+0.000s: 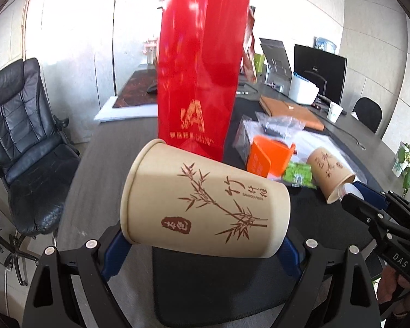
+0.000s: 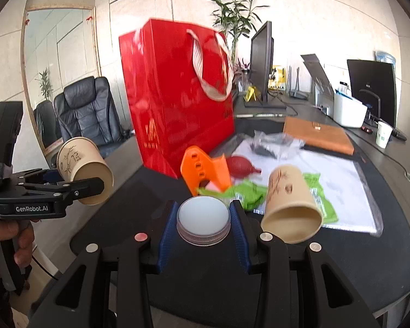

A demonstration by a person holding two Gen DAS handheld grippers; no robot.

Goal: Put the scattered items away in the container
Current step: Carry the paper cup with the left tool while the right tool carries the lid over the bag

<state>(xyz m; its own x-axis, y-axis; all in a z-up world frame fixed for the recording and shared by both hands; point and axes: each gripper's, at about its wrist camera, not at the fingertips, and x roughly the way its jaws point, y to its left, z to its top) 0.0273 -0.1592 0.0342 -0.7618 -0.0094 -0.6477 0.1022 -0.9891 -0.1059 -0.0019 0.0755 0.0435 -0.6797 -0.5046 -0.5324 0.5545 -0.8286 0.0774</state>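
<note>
Jaws pinching on both sides: left gripper (image 1: 205, 248) wide across a sideways paper cup (image 1: 205, 205), right gripper (image 2: 203, 224) narrow on a small domed puck (image 2: 203, 220). Best carried above the red bag (image 2: 175, 95) rim, then released inside.

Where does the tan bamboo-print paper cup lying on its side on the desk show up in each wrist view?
Left wrist view: tan bamboo-print paper cup lying on the desk, right of centre, beyond the green wrapper.
Right wrist view: same cup, lower right of centre, mouth toward the camera.
Shared landmark: tall red paper gift bag.
</note>
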